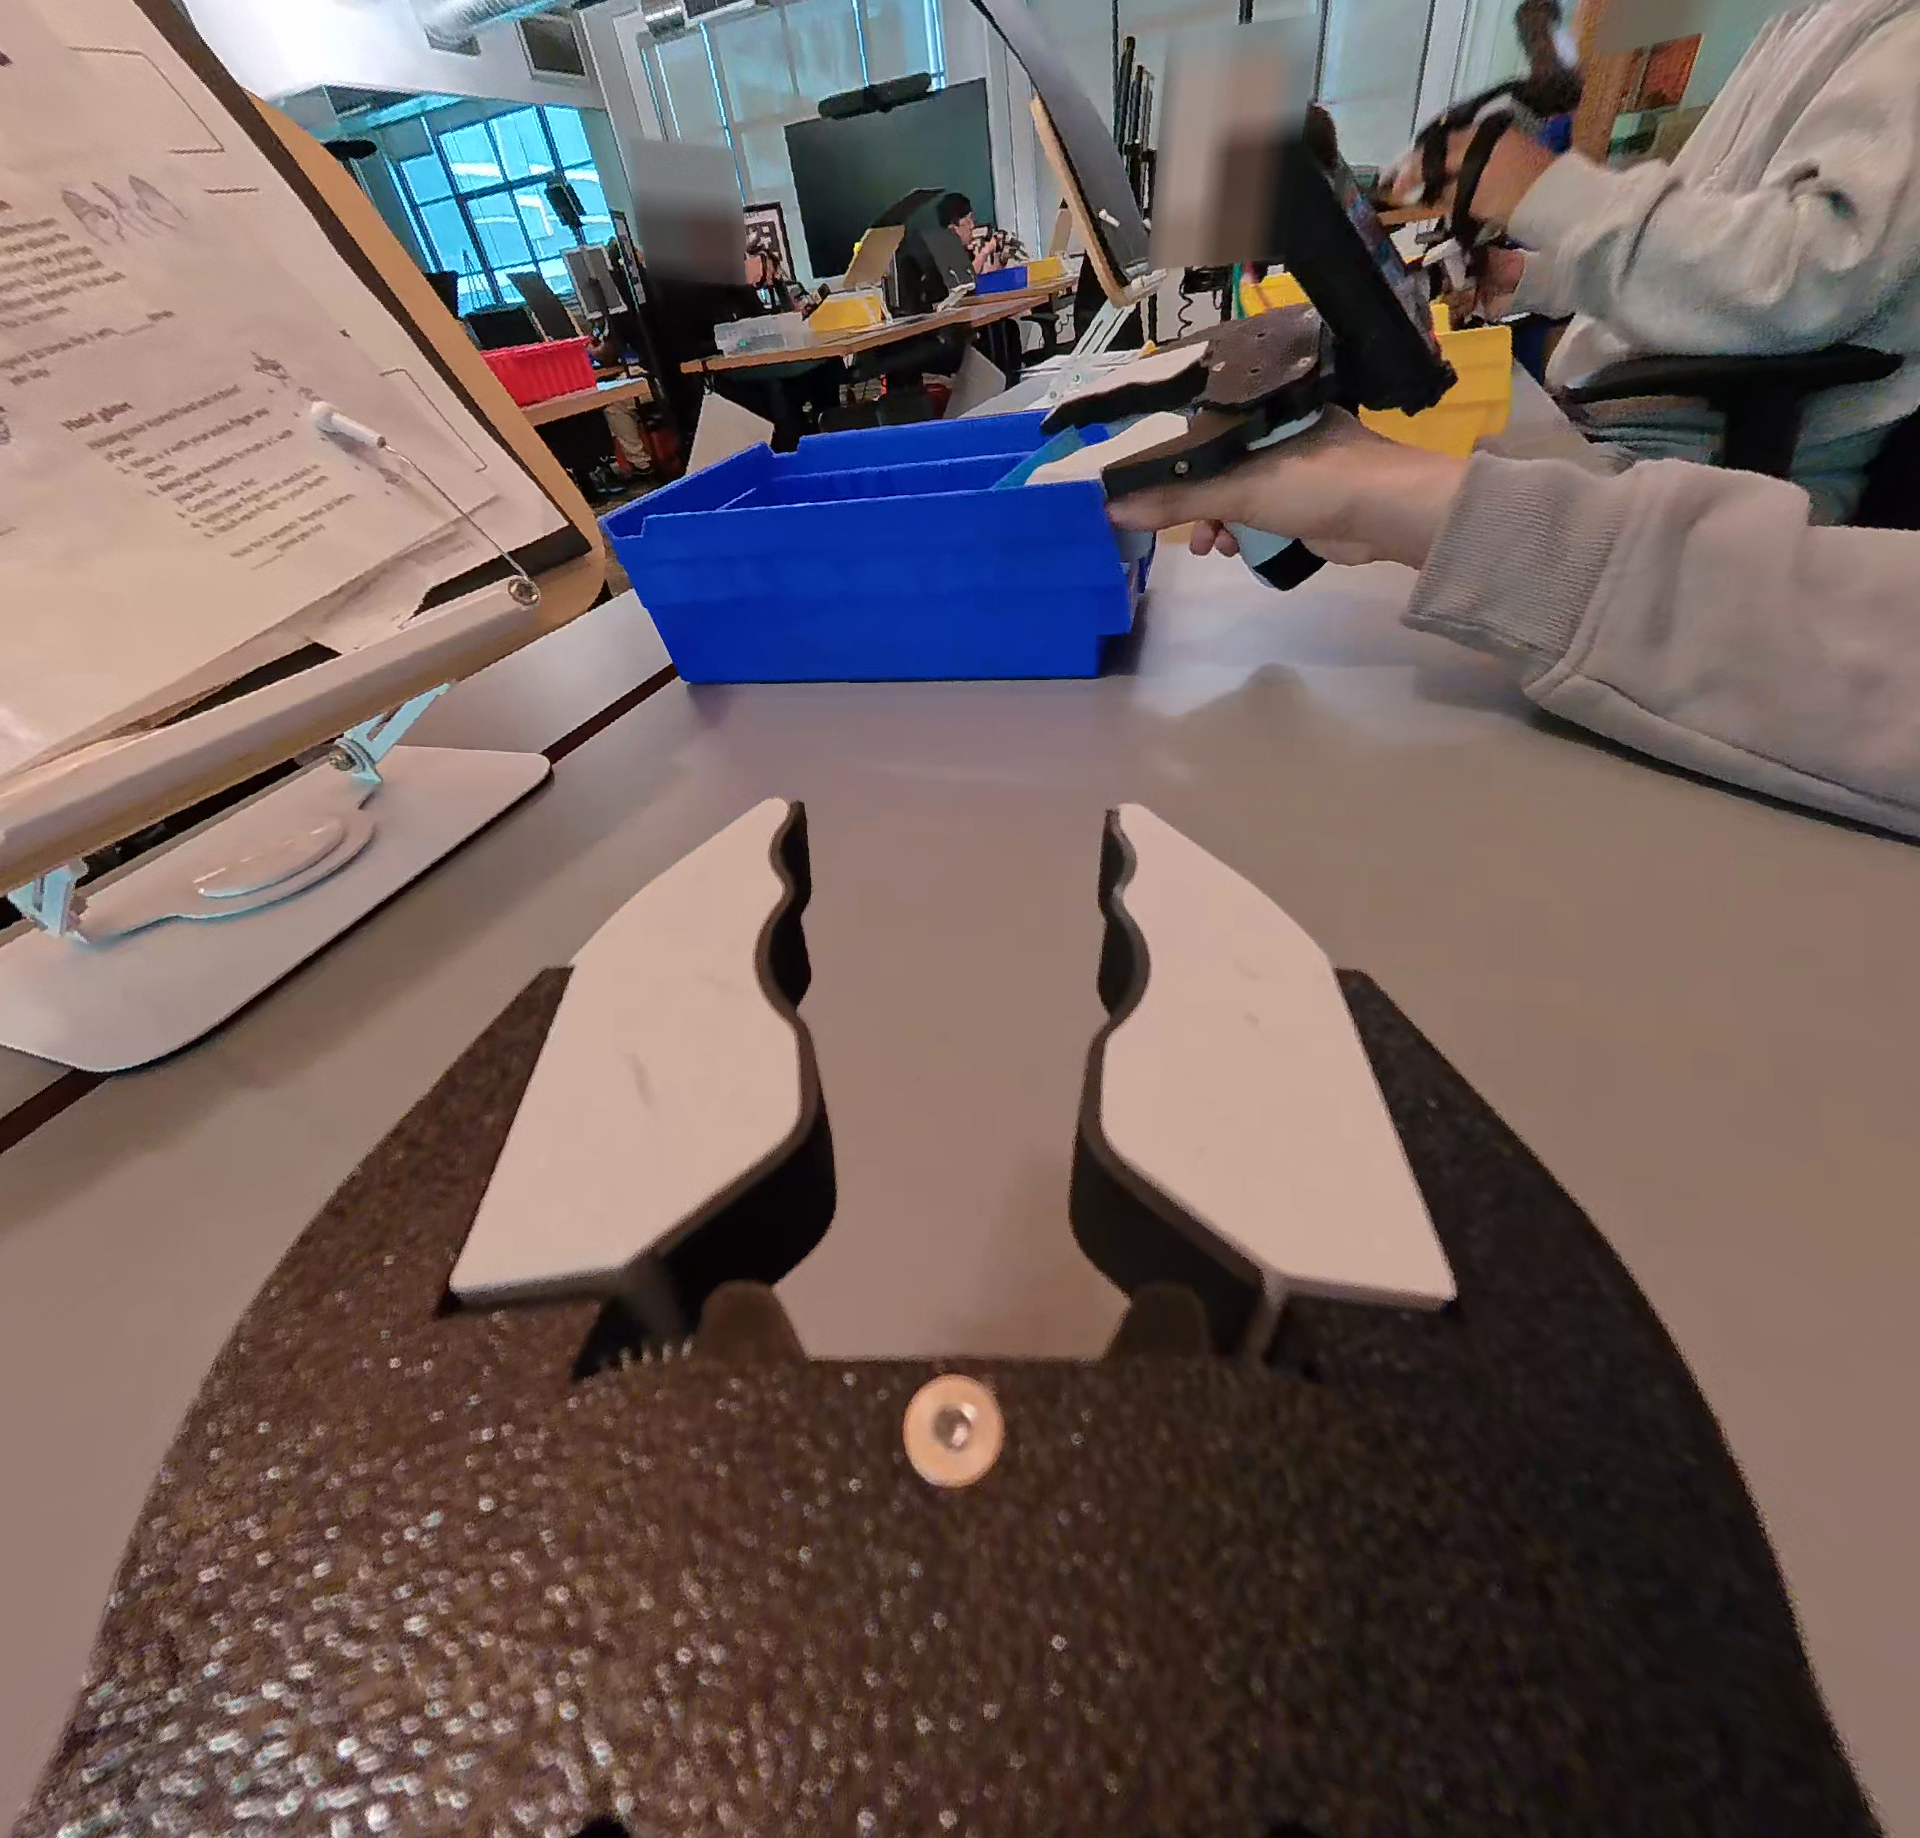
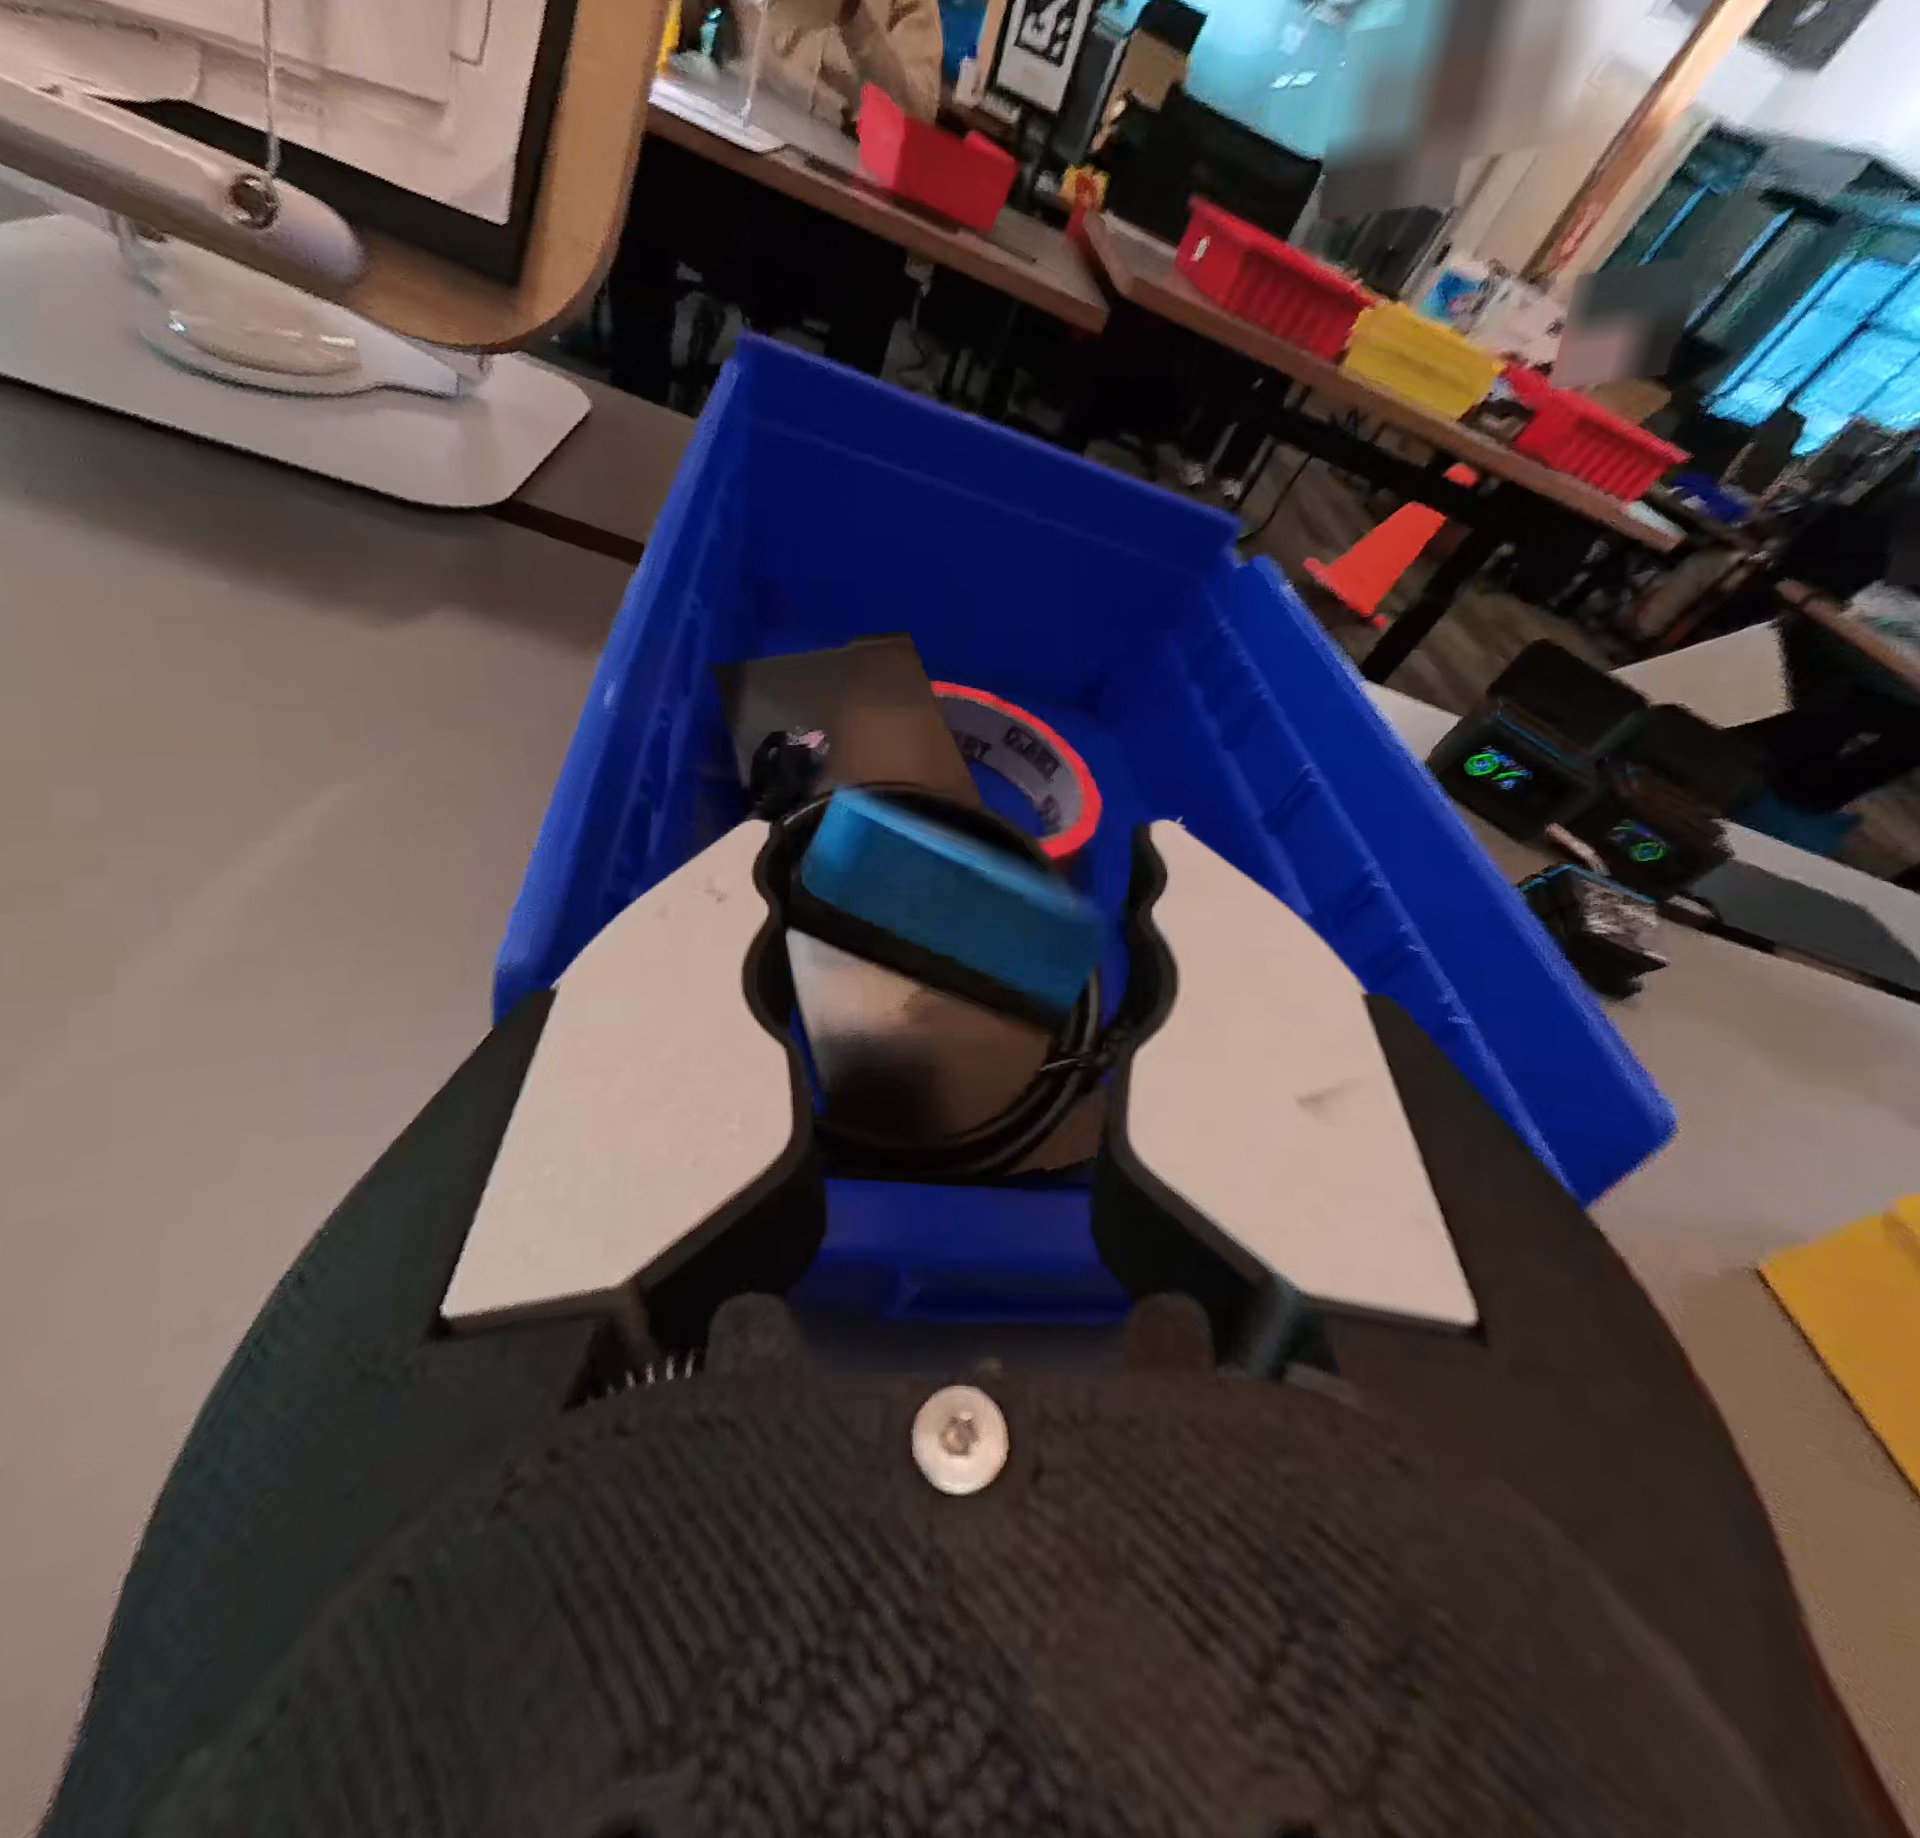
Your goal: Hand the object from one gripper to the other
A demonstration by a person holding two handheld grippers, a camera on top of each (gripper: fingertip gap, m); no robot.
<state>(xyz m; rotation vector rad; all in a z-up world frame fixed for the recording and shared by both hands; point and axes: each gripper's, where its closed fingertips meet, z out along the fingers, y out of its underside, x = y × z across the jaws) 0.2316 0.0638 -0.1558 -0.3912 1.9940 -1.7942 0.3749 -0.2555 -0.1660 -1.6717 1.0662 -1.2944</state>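
My right claw [image 2: 956,915] is spread wide and holds nothing, its tips hanging over the near end of the blue bin [image 2: 1351,770]. Straight between the fingers [image 2: 644,1040], down inside the bin, lies a blue block [image 2: 935,895] wrapped in a black coiled cable [image 2: 1049,1092]. Whether the fingers touch the block or cable I cannot tell. Beyond it in the bin sit a dark flat card [image 2: 852,718] and a roll of red-edged tape [image 2: 1029,770]. The bin's walls rise close on both sides of the block, leaving little side room for my fingers.

My left claw [image 1: 954,853] is also wide open and empty, low over the bare grey table [image 1: 1351,853], well short of the bin [image 1: 883,583]. The table between it and the bin is open.

From there I see my right claw [image 1: 1091,438] reaching in over the bin's right end, my hand [image 1: 1299,510] around its grip. Left of the bin stands a tilted paper stand [image 1: 260,438] on a white base [image 1: 208,936], close to the bin's corner. A yellow bin [image 1: 1455,386] stands behind the blue bin's right end.
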